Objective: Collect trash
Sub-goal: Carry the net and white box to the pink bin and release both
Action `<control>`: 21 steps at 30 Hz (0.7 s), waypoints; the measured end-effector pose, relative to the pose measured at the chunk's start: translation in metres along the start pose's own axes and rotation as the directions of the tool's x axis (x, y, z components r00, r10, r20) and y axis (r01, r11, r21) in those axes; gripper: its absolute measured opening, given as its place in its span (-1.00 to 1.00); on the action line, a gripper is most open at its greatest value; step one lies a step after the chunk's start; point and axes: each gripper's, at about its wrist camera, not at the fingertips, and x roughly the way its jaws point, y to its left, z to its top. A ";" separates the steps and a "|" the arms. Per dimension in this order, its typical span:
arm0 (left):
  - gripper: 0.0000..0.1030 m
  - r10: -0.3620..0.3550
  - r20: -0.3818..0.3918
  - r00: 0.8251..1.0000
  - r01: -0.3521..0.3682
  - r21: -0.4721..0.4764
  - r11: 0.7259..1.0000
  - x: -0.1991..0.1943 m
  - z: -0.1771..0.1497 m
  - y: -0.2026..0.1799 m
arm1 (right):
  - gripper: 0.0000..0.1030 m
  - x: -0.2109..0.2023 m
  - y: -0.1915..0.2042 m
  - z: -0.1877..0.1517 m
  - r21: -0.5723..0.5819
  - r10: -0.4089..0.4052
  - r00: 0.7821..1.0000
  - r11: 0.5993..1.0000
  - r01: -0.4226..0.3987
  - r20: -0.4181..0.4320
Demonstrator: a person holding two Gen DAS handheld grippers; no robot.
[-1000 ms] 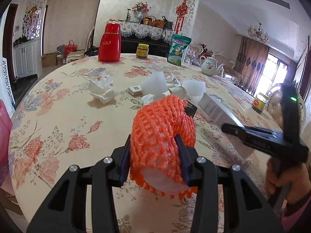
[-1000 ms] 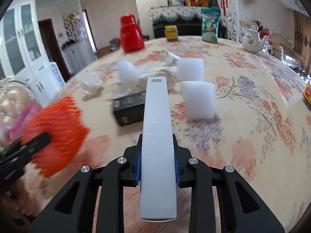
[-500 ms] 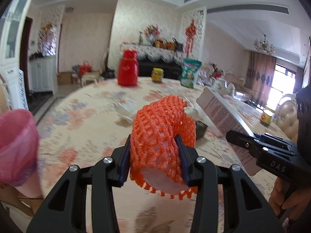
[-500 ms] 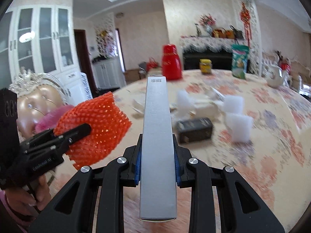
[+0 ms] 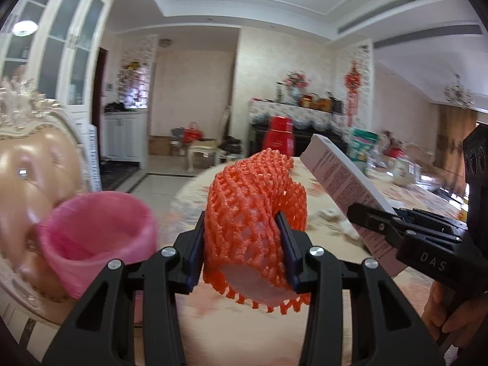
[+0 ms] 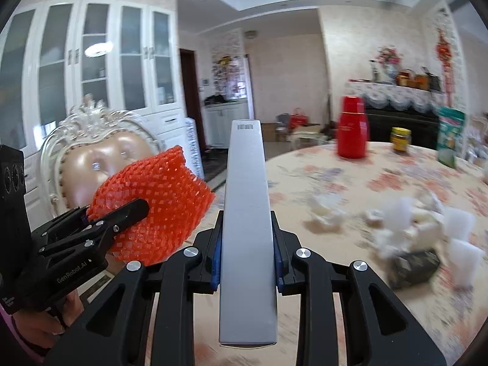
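"DAS" is printed on the right tool (image 5: 363,213), "GenRobot.AI" on the left tool (image 5: 241,238). The left tool pinches an orange foam fruit net (image 5: 256,201) just right of the pink-lined bin (image 5: 97,228), beyond the floral-clothed counter (image 6: 350,183) edge. The right tool pinches a long grey barcoded carton (image 6: 247,244) beside the net, above that edge.

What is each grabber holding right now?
Left gripper: shut on the orange foam net.
Right gripper: shut on the long grey box.
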 end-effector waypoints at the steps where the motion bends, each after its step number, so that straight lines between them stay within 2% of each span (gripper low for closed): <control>1: -0.19 0.027 0.003 1.000 -0.027 -0.010 1.000 -0.002 0.001 0.011 | -0.48 0.009 0.008 0.004 -0.008 0.023 1.000 1.000 -0.023 -0.003; 7: -0.19 0.164 0.018 0.986 -0.163 -0.045 0.986 -0.010 0.010 0.071 | -0.48 0.061 0.050 0.023 -0.057 0.140 0.990 0.988 -0.141 -0.021; 14: -0.17 0.284 0.017 0.959 -0.283 -0.059 0.957 0.002 0.018 0.137 | -0.48 0.128 0.090 0.035 -0.053 0.240 0.968 0.968 -0.245 -0.074; 17: -0.17 0.306 0.004 0.952 -0.305 -0.076 0.949 0.017 0.021 0.163 | -0.48 0.158 0.104 0.040 -0.046 0.266 0.959 0.961 -0.271 -0.093; 21: -0.17 0.302 -0.023 0.953 -0.303 -0.111 0.947 0.039 0.023 0.201 | -0.48 0.195 0.121 0.045 -0.049 0.296 0.947 0.951 -0.304 -0.126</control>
